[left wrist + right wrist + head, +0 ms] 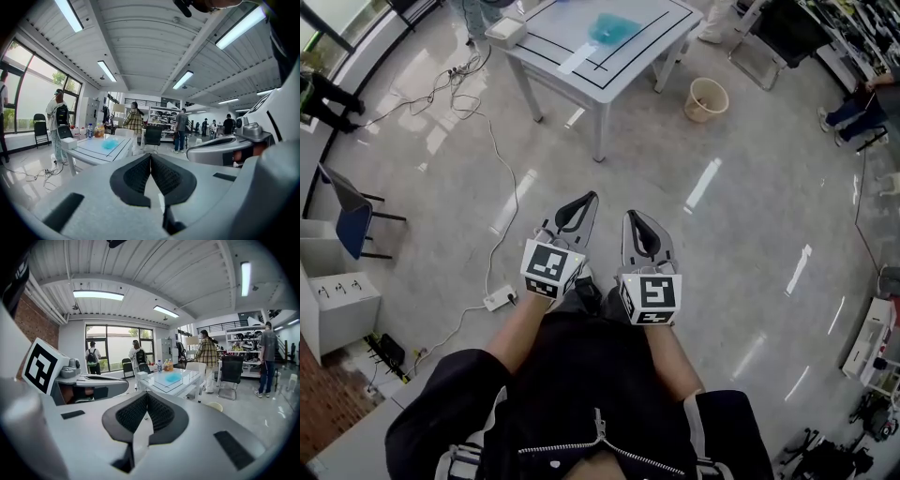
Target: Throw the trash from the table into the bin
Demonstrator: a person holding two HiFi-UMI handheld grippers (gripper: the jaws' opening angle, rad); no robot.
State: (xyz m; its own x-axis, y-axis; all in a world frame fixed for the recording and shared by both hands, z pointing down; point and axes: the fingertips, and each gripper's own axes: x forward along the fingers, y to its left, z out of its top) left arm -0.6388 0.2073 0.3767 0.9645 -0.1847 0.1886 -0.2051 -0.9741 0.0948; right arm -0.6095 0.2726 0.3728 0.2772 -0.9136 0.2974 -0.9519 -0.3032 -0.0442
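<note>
The task has barely begun. The crumpled teal trash (614, 28) lies on the table (581, 89), inside the black-lined rectangle and toward the far edge. Nothing appears to have reached the bin (706, 98), though its inside is too small in the head view to be sure. The bin stands on the floor (731, 253) off the table's right edge, near one table leg but apart from it. The person stands well away from both, with the two grippers held out side by side over bare floor and pointing roughly toward the table. The left gripper (589, 199) has its jaws pressed together, the ribbed pads meeting with nothing between them, so it carries nothing. The right gripper (629, 216) is the same, fully closed and empty, and its own view looks past the jaws to the table with the teal trash on top and the bin low beside it. A white box (506, 31) sits at the table's left corner and bottles (94, 131) stand along its far edge. A pale strip (577, 58) lies near the left edge, and whether any of these count as rubbish cannot be told. Everything therefore seems left to do: approach the table, open a gripper, close it on the teal trash, carry that past the right edge and release it over the bin.
</note>
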